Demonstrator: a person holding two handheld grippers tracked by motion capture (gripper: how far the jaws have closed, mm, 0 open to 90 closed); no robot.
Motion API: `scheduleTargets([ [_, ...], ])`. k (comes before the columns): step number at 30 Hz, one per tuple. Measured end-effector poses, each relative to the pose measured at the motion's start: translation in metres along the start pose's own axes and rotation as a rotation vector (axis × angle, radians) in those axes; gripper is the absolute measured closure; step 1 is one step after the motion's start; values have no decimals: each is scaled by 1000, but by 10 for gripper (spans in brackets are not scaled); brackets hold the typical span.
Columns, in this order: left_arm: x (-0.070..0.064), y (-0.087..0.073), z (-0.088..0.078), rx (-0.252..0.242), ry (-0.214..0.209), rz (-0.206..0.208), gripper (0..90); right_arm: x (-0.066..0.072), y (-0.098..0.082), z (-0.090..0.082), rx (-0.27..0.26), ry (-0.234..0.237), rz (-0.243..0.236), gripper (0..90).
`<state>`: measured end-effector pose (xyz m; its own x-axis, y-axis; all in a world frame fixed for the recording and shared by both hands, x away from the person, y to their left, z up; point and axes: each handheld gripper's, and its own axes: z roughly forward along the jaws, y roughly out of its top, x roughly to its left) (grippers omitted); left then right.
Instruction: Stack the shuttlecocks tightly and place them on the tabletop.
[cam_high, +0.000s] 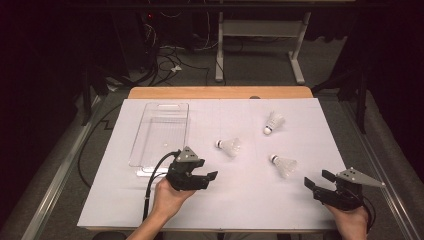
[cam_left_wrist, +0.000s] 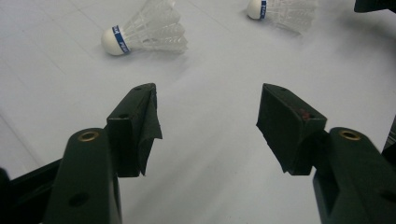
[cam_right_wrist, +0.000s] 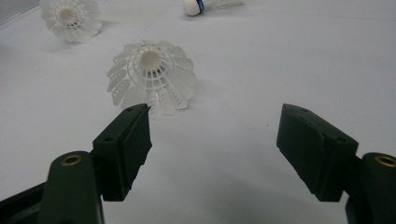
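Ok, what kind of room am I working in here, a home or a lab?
Most likely a lab or recording workspace, not a home. The table is covered with plain white sheet, loose cables lie tangled on the floor behind it, and a bare metal desk frame stands beyond in a dim room.

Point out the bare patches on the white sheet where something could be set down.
Free: the near strip between the left gripper and right gripper, and the far stretch between the clear tray and the far shuttlecock. Crowded: the middle right, where the middle shuttlecock and near shuttlecock lie.
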<state>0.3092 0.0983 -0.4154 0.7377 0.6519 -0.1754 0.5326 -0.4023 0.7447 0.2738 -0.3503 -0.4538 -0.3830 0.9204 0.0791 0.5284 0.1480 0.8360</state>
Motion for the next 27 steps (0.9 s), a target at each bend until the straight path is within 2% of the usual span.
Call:
scheduleTargets([
  [5,1,-8,-6,-18,8,-8,379,0,0,0,0,-3,3,262],
  [10,2,-18,-14,-33,36,-9,382,0,0,0,0,-5,0,262],
  [16,7,-33,-26,-41,59,-28,379,0,0,1,2,-4,-2,262],
  [27,17,-61,-46,-91,104,-60,374,1,0,1,9,-9,-3,262],
])
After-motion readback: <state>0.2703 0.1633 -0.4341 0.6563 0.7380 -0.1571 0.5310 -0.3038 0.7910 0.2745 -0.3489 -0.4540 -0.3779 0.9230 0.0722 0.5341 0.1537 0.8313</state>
